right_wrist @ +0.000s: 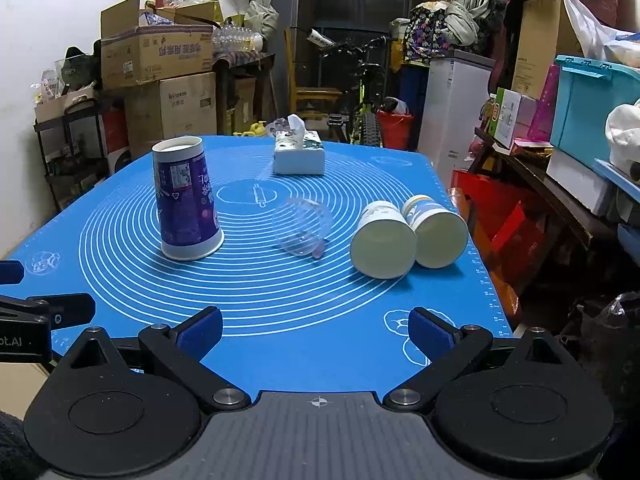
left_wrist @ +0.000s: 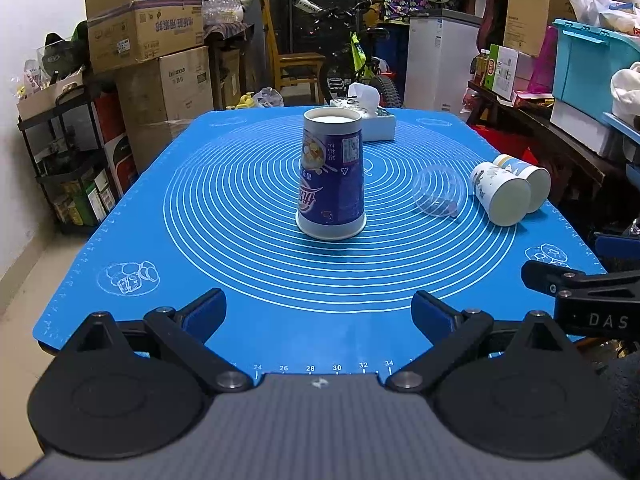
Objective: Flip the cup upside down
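Nearest the cameras, the left gripper (left_wrist: pixel 319 312) is hanging over the near edge of the blue mat (left_wrist: pixel 248 320) with its jaws spread wide and holding nothing; the right gripper (right_wrist: pixel 316 328) is doing the same just to its right, jaws equally spread and empty.

Beyond them, the purple cup (left_wrist: pixel 331 176) is standing at the middle of the mat's rings, wide rim down and narrow base up, so it is already looking inverted. To the right of the purple cup, a clear plastic cup (right_wrist: pixel 301 226) is lying on its side, and farther right two white paper cups (right_wrist: pixel 384 242) are lying side by side, touching, mouths toward the cameras. Behind the purple cup, a tissue box (right_wrist: pixel 299 154) is sitting near the far edge of the counter.

The step in hand is probably the pause between cups, though which cup is meant next is hard to tell. The next move is likely calling for the right gripper to reach a lying cup, close across its wall and turn it rim-down.
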### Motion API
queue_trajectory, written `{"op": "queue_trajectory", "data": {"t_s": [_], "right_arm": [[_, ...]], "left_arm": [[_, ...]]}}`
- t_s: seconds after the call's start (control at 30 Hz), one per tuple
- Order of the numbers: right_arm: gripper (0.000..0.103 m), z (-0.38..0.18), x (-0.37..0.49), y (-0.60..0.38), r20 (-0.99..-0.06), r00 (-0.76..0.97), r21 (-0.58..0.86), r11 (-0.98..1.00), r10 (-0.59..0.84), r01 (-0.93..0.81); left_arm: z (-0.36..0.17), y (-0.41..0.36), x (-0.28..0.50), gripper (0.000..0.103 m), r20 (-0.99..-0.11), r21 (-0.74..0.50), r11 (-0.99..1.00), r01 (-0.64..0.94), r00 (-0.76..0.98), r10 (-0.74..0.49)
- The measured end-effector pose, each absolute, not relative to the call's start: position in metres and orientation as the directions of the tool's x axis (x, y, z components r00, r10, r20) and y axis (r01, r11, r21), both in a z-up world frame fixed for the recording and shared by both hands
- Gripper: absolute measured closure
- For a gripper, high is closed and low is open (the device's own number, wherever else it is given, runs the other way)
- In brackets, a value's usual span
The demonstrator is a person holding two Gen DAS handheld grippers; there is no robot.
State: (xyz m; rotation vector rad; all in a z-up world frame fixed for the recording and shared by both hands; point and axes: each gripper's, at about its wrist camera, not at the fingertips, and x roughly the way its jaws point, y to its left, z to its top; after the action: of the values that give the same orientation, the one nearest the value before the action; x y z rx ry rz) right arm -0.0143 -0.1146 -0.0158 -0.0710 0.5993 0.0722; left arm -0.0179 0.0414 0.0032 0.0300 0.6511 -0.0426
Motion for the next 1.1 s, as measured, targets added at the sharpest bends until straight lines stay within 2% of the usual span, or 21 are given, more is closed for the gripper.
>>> {"op": "queue_trajectory", "data": {"t_s": [1.1], "right_arm": [[0.004, -0.0147, -0.0156, -0.1169, -0.568, 0.822, -0.047, 0.996, 0.04, -0.081]], "left_arm": [[0.0016, 0.0389, -0.019, 0.005, -0.606, 0.03, 0.998, 0.055, 0.795, -0.025]]}}
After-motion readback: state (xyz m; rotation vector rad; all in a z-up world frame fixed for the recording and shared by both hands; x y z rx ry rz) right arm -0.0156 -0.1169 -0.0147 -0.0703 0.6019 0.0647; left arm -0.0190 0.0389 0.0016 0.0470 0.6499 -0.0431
